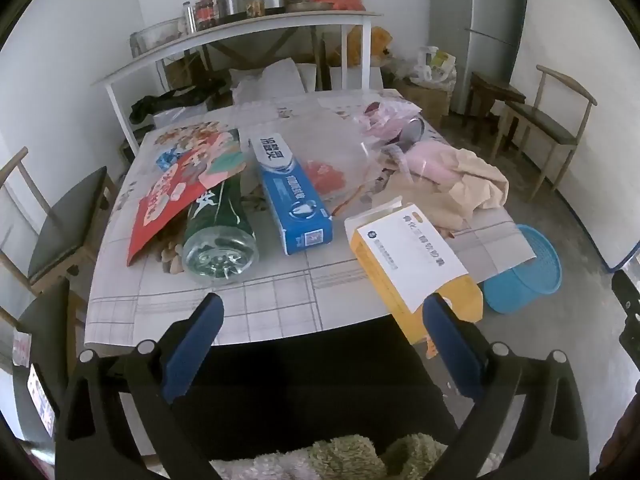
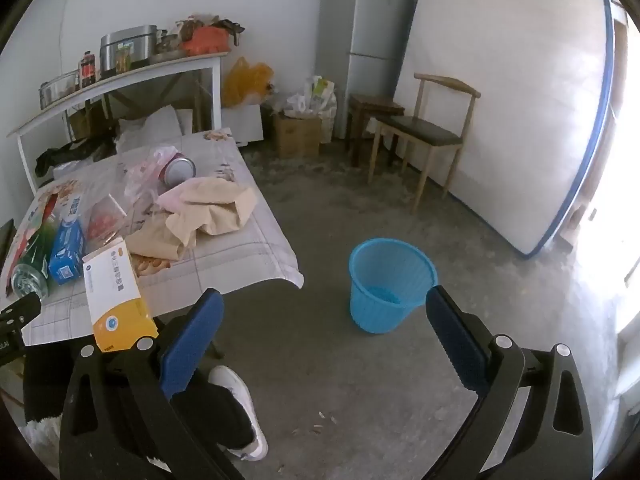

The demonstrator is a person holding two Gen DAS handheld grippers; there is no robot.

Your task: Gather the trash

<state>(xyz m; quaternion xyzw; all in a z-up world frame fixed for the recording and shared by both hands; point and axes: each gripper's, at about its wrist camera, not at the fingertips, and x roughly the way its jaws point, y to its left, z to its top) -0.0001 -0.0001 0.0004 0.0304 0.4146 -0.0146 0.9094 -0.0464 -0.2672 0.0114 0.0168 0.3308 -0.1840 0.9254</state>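
The table (image 1: 280,300) carries trash: a green plastic bottle (image 1: 218,236) lying down, a blue toothpaste box (image 1: 292,196), a red paper flyer (image 1: 176,196), a yellow-and-white medicine box (image 1: 408,256) overhanging the near edge, a clear plastic container (image 1: 336,168), a can (image 1: 414,130) in a pink bag and crumpled beige paper (image 1: 468,188). A blue waste basket (image 2: 390,290) stands on the floor right of the table. My left gripper (image 1: 320,320) is open and empty at the table's near edge. My right gripper (image 2: 324,320) is open and empty above the floor, facing the basket. The medicine box (image 2: 114,292) lies to its left.
Wooden chairs stand left (image 1: 60,224) and right (image 2: 424,132) of the table. A white shelf (image 1: 240,36) with pots and jars is behind it. A fridge (image 2: 364,44), a leaning mattress (image 2: 512,92) and cardboard boxes (image 2: 298,134) line the far wall. The person's shoe (image 2: 240,408) is on the floor.
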